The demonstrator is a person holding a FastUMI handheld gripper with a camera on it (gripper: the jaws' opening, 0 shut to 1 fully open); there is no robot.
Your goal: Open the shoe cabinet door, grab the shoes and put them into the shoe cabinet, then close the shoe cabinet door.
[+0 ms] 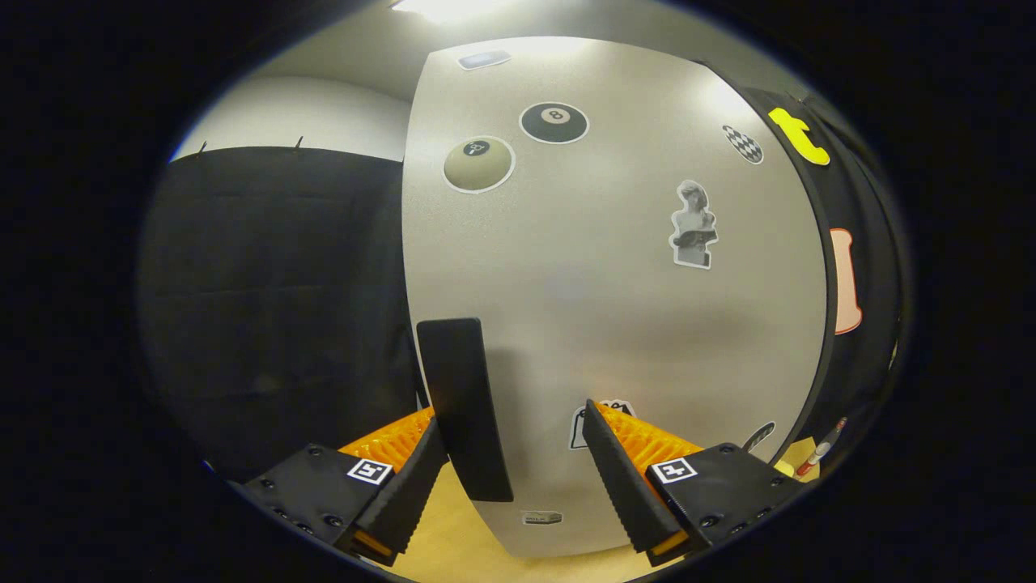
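Door (615, 308) of the shoe cabinet, a broad pale grey panel, stands closed directly ahead of the gripper (515, 445). Its face carries several stickers: a black eight-ball (554, 122) near the top, a beige round disc (478, 164) just beside it, a grey bust figure (694, 225) toward the right, and a small checkered patch (743, 144) near the far edge. Black cloth wall (275, 308) lies beside the door on the handle side. Handle (464, 407), a dark upright bar, sits on the door near that edge, low on the panel. The gripper's two fingers are spread wide and grasp nothing; the handle lies between them, close against the left finger (409, 486), whether touching cannot be told, and well apart from the right finger (625, 478). Pale wooden floor (441, 534) shows below the fingers.
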